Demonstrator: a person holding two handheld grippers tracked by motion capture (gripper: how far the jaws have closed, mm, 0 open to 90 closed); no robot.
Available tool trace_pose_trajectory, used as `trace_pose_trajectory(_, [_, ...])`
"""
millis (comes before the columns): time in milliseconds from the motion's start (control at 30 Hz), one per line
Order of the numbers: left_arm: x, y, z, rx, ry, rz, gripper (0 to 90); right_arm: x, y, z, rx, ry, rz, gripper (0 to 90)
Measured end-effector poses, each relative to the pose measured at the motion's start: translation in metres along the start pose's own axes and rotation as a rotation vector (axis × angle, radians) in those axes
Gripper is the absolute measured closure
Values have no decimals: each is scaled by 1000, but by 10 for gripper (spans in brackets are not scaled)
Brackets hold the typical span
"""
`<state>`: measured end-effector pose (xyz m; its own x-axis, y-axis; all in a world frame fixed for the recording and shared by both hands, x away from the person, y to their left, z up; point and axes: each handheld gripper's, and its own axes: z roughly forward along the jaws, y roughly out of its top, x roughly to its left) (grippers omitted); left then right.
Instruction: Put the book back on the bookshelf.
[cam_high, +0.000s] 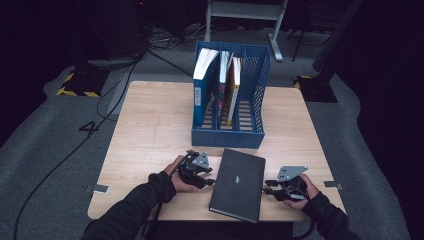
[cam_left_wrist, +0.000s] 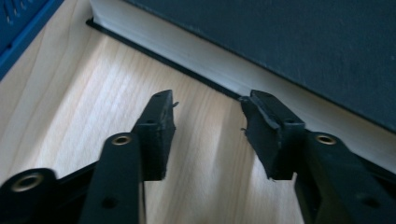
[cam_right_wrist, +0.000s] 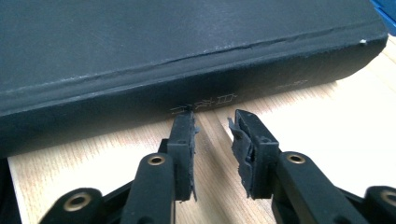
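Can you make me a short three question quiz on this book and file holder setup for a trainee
1. True or false: the black book lies flat on the table.
2. Which side of the book faces the right gripper: A spine, B page edges?
3. What colour is the file holder?

Key: 1 true. 2 A; the left gripper faces the page edges. 3 blue.

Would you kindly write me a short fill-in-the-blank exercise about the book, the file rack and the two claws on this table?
1. The black book lies flat ____ the two claws.
2. The left claw faces the book's page edge; the right claw faces its ____.
3. Both claws are ____, gripping nothing.
4. The file rack holding upright books is coloured ____.

Missing words: between; spine; open; blue
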<state>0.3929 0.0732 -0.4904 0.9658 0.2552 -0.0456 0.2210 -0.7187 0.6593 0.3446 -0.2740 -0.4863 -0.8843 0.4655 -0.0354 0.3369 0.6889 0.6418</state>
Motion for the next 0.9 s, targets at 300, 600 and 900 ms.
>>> trace_pose_trajectory(300, [16, 9, 7, -22, -17, 9, 630, -3, 2, 4, -21, -29, 12, 756])
trace_pose_trajectory(600, [31, 9, 9, -58, -45, -73, 679, -5, 2, 6, -36, -39, 24, 769])
trace_pose_trajectory(900, [26, 8, -26, -79, -54, -169, 379, -6, 2, 2, -69, -34, 38, 769])
